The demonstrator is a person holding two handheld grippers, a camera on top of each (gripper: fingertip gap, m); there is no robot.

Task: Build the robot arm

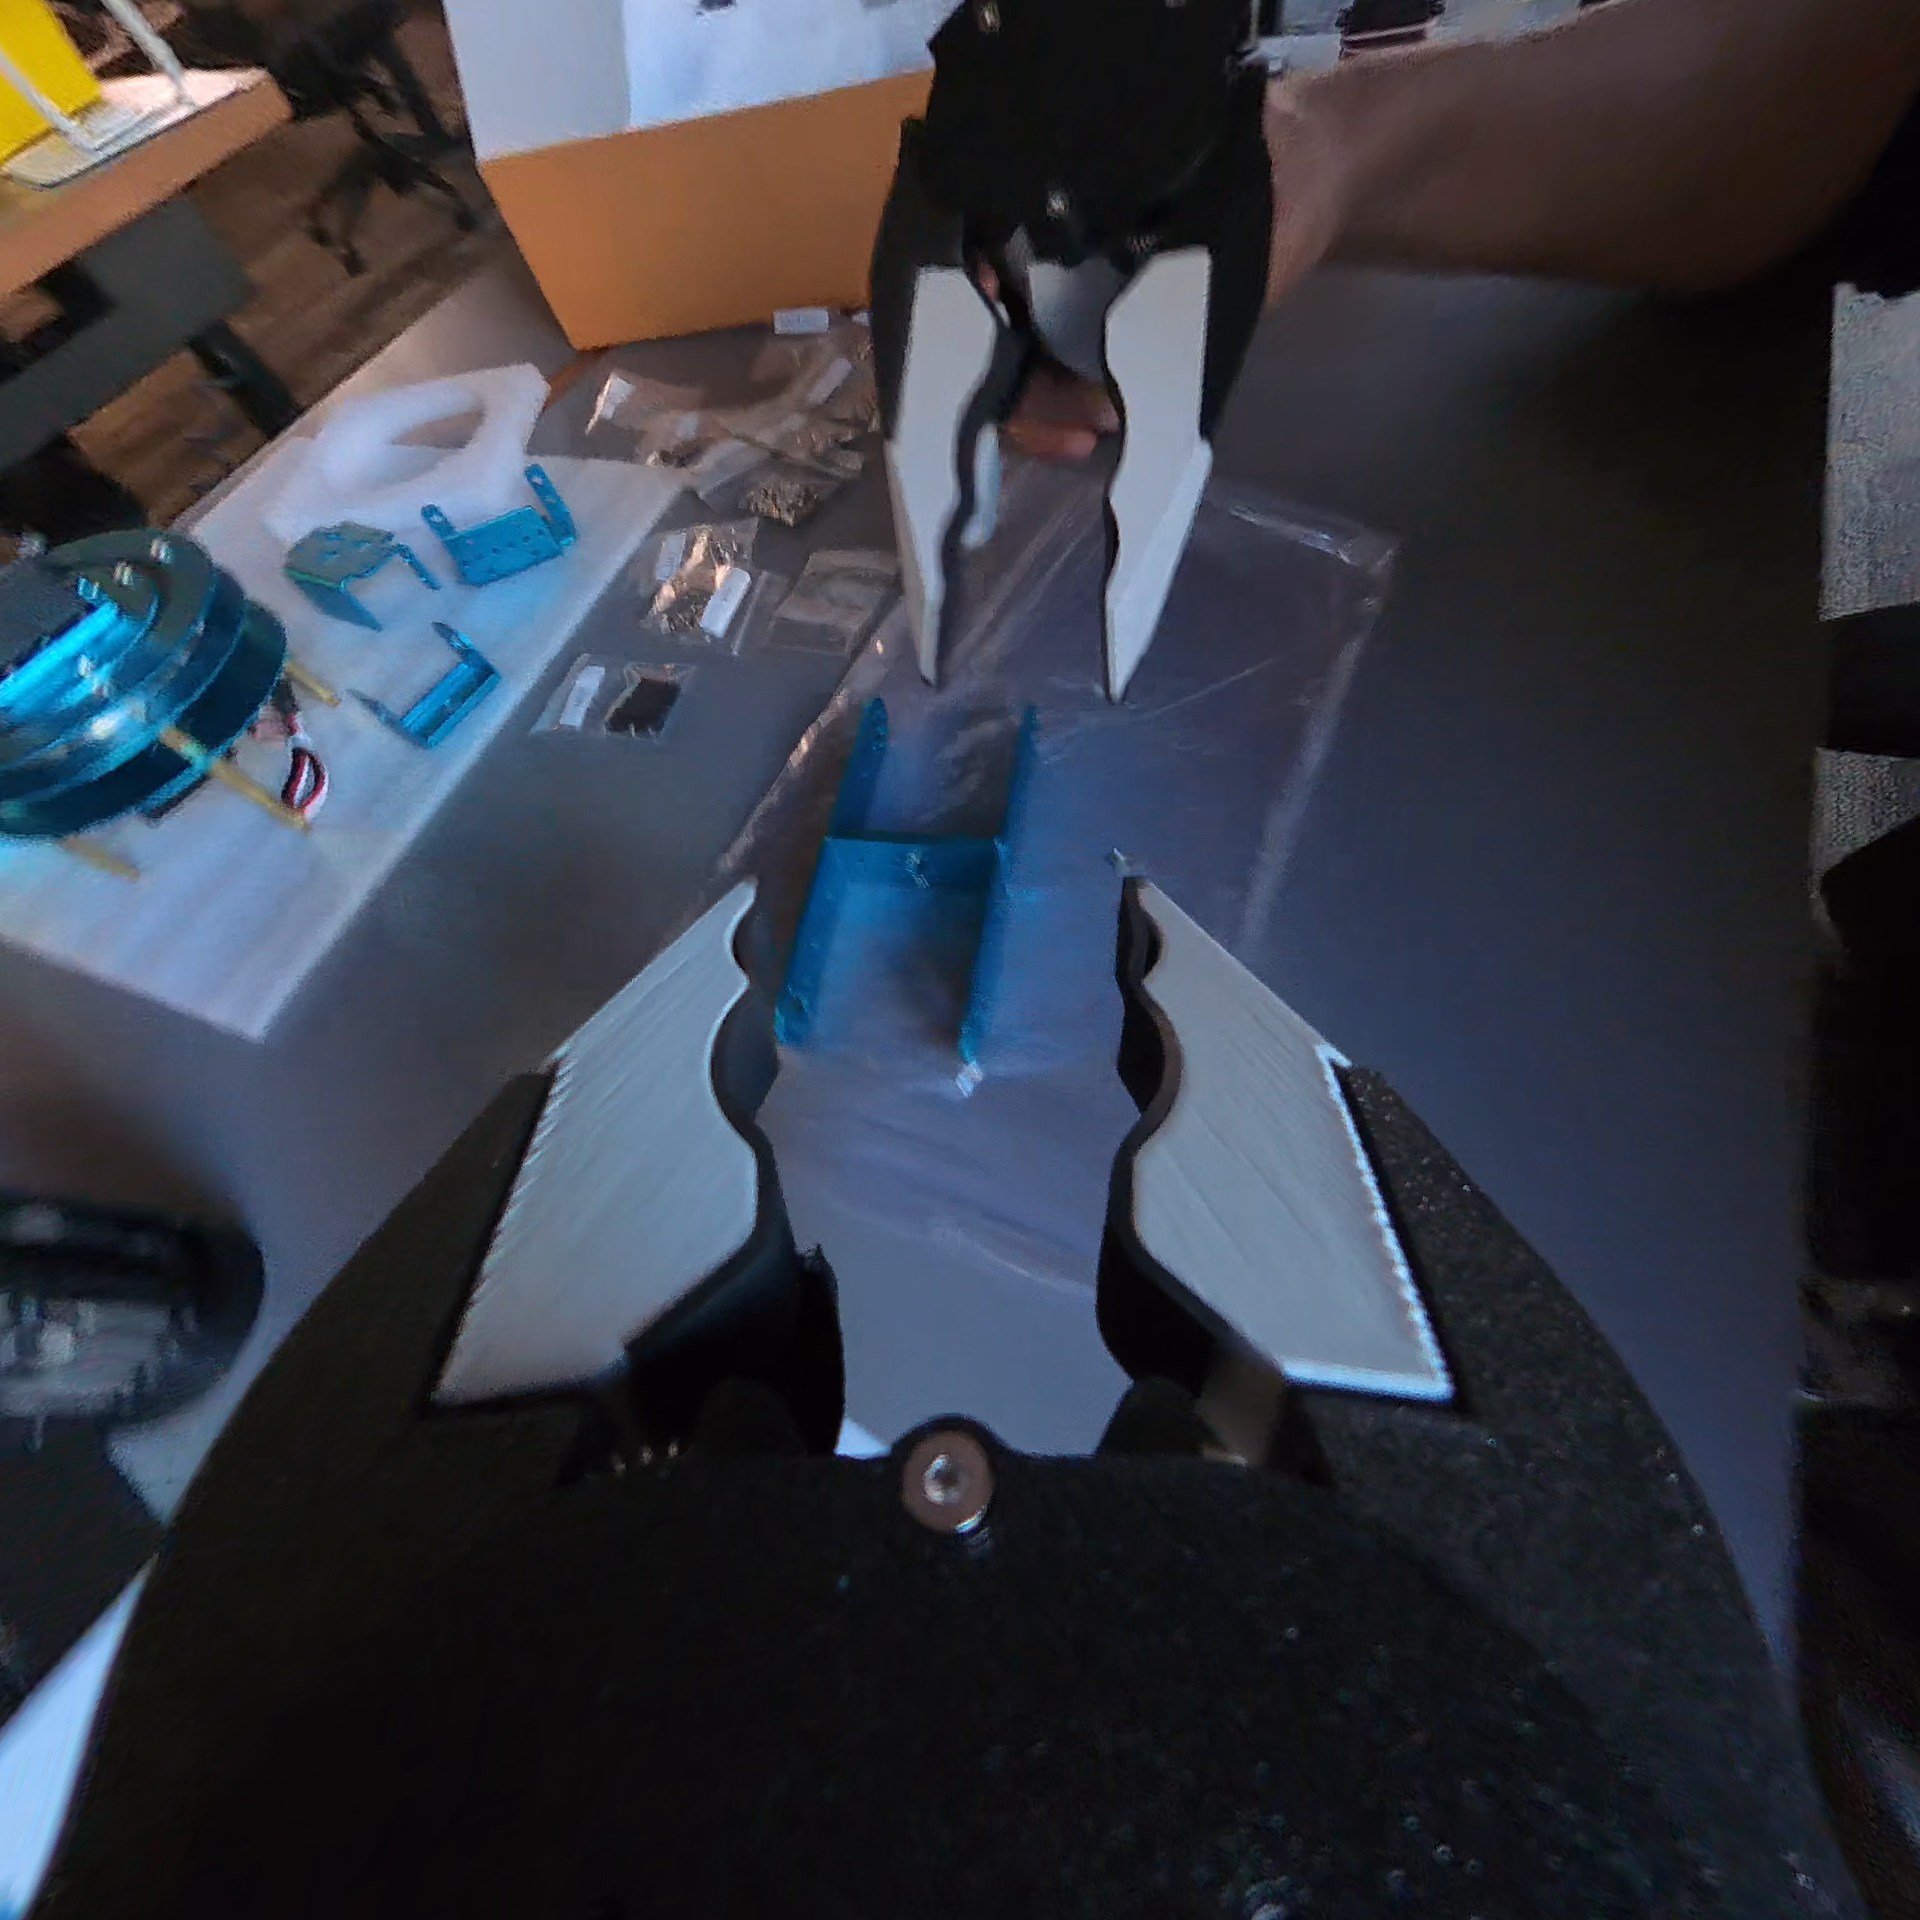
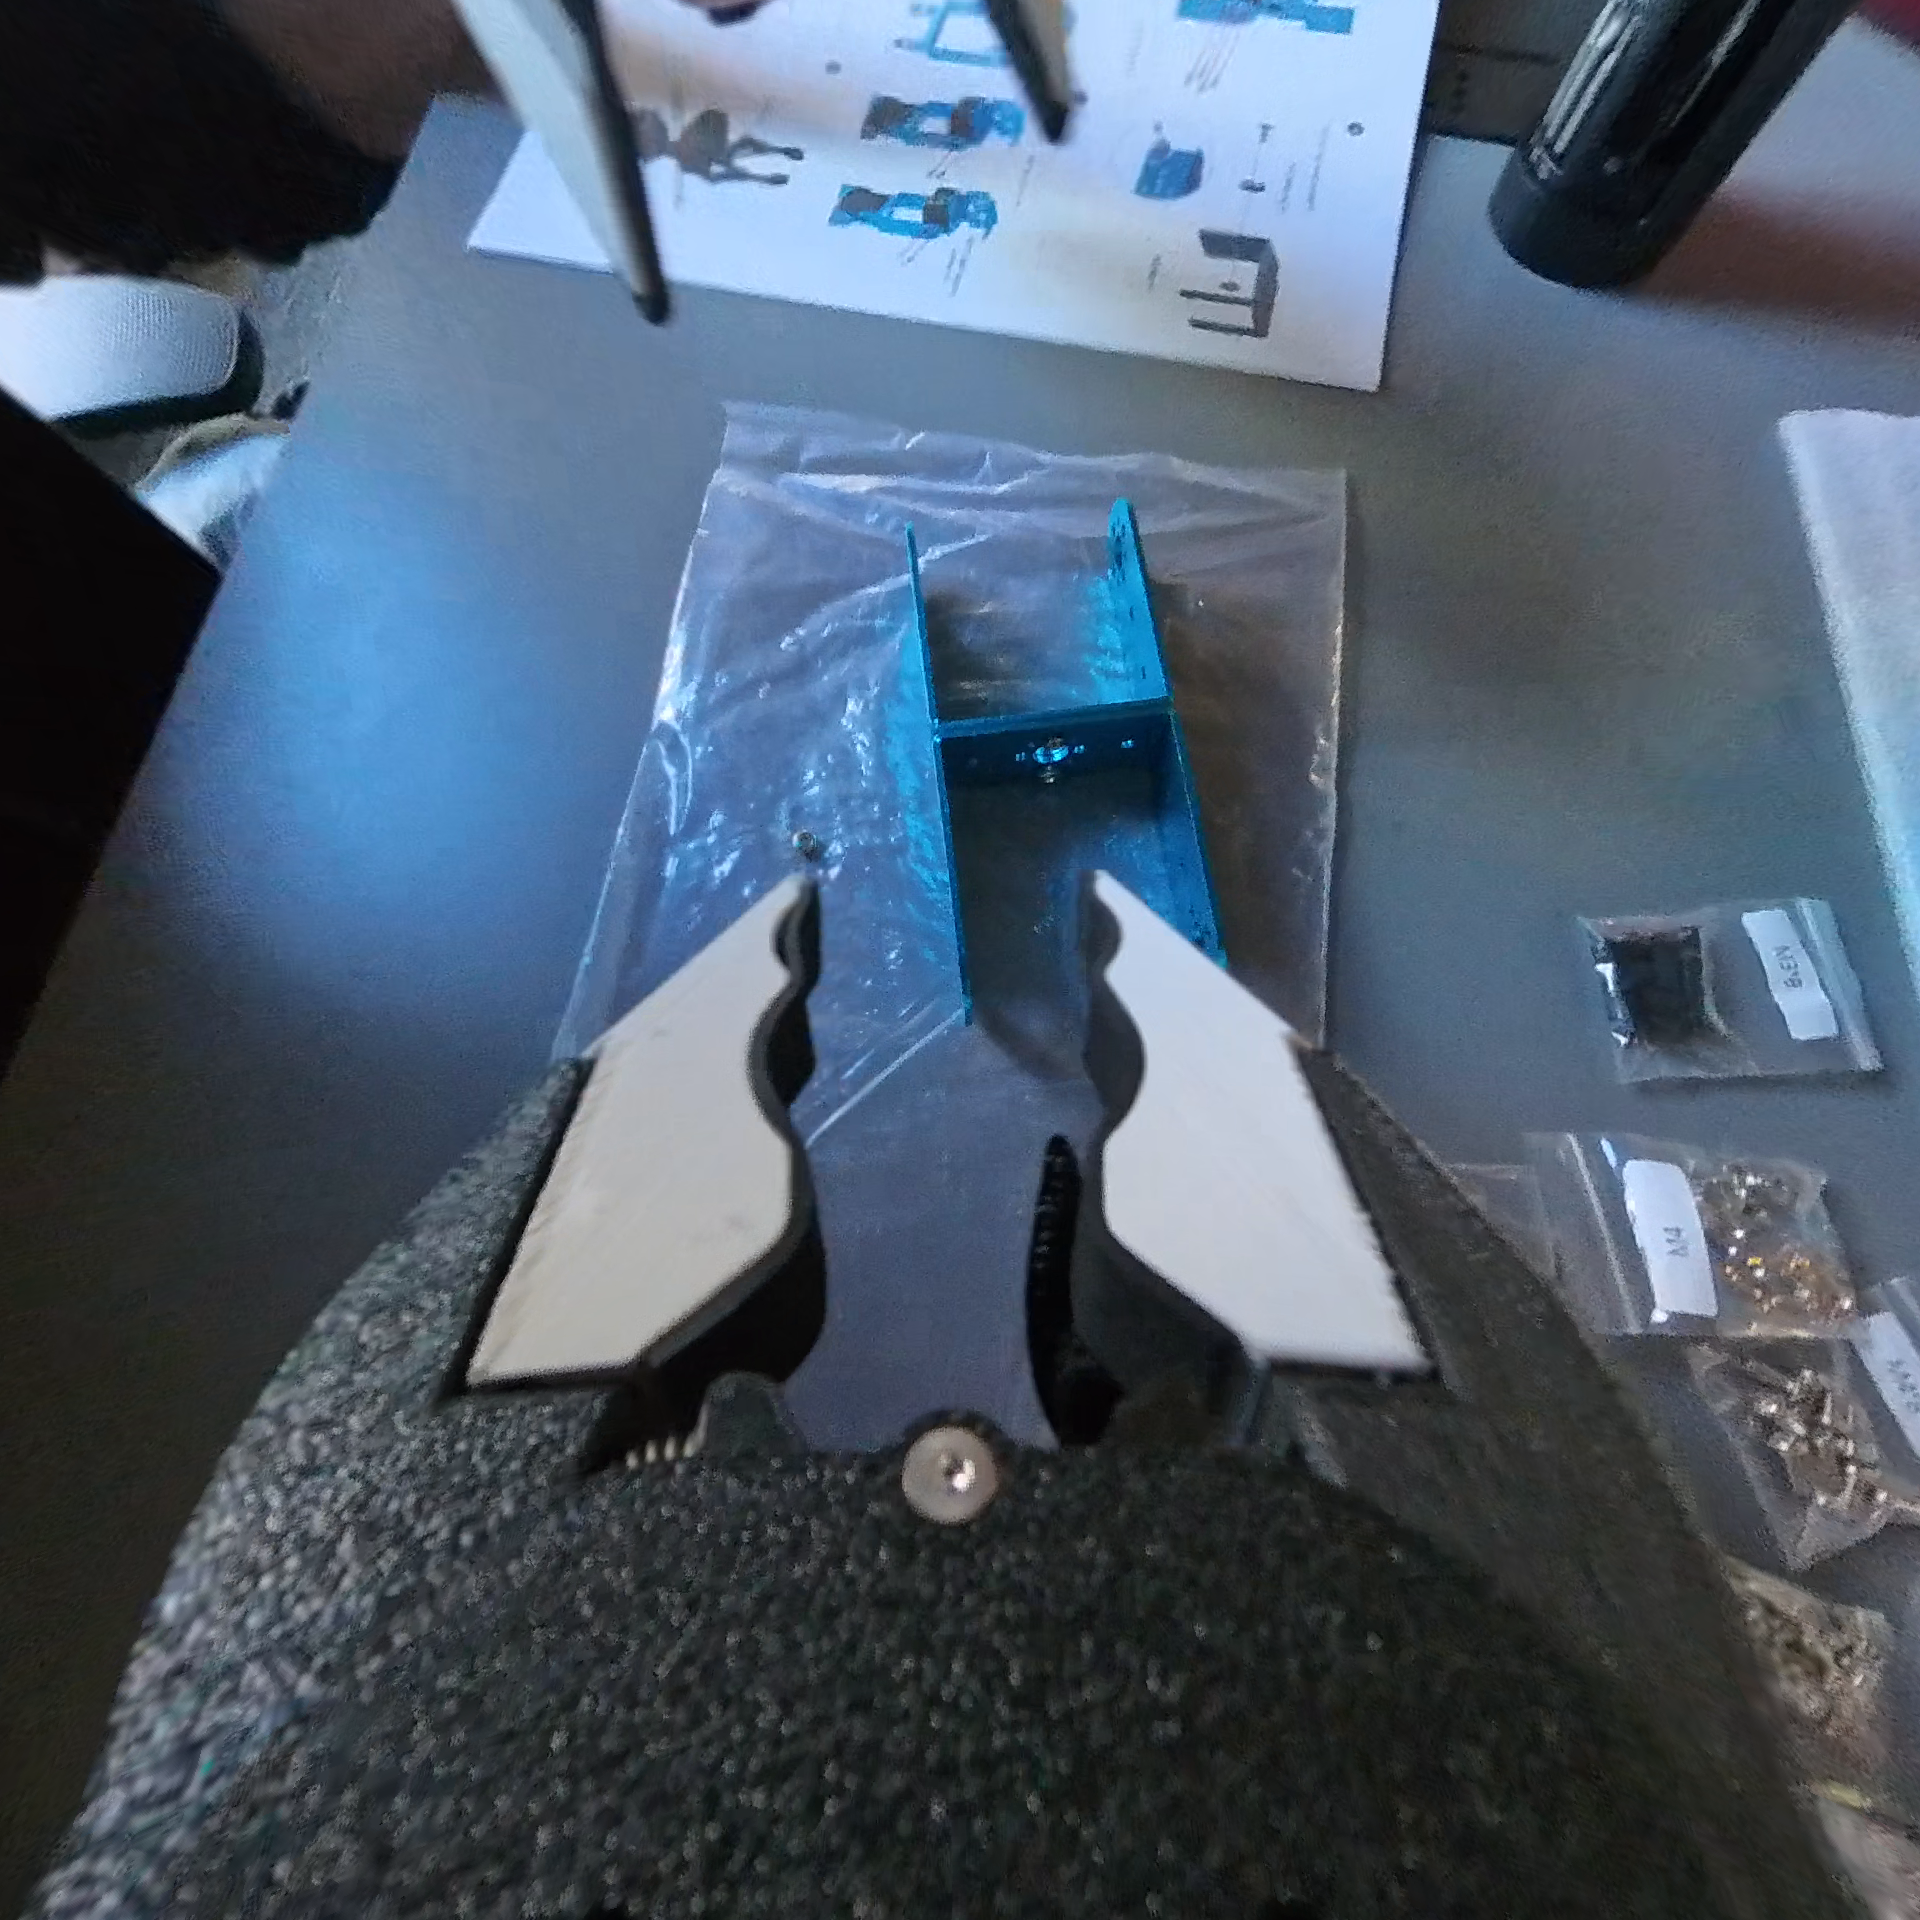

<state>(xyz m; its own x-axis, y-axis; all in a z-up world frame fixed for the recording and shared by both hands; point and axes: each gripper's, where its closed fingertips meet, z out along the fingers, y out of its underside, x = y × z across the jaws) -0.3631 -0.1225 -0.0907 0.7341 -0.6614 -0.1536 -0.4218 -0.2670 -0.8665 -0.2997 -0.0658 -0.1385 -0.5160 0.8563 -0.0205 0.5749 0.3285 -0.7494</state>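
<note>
A blue metal H-shaped bracket (image 1: 914, 914) lies on a clear plastic bag (image 1: 1195, 665) on the grey table; it also shows in the right wrist view (image 2: 1049, 748), on the same bag (image 2: 769, 665). My left gripper (image 1: 940, 888) is open and empty, just short of the bracket. My right gripper (image 2: 951, 883) is open and empty, its tips at the bracket's near end. The right gripper also shows across the bag in the left wrist view (image 1: 1023, 686). A small loose screw (image 2: 805, 844) lies on the bag by the right gripper's left fingertip.
Blue brackets (image 1: 488, 540) and a round blue assembly (image 1: 114, 686) sit on white foam at left. Small bags of hardware (image 2: 1714, 1247) lie at right. An instruction sheet (image 2: 1091, 208) and a black cylinder (image 2: 1631, 135) lie beyond the bag. A cardboard box (image 1: 675, 208) stands behind.
</note>
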